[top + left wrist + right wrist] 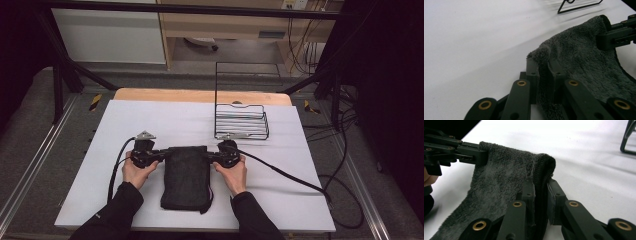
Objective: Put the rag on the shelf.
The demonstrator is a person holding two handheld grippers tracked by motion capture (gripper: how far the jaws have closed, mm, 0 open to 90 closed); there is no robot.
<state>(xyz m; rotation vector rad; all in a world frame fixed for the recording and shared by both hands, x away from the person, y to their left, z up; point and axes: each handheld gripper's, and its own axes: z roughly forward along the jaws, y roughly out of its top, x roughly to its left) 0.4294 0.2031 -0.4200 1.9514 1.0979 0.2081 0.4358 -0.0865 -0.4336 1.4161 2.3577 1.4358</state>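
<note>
Towel lies on the table, near its front edge, about centre. Left gripper at the towel's far-left corner, right gripper at its far-right corner, each clamped on the cloth. Wire rack stands behind and to the right of the towel, well apart, probably just short of the table's back edge.
</note>
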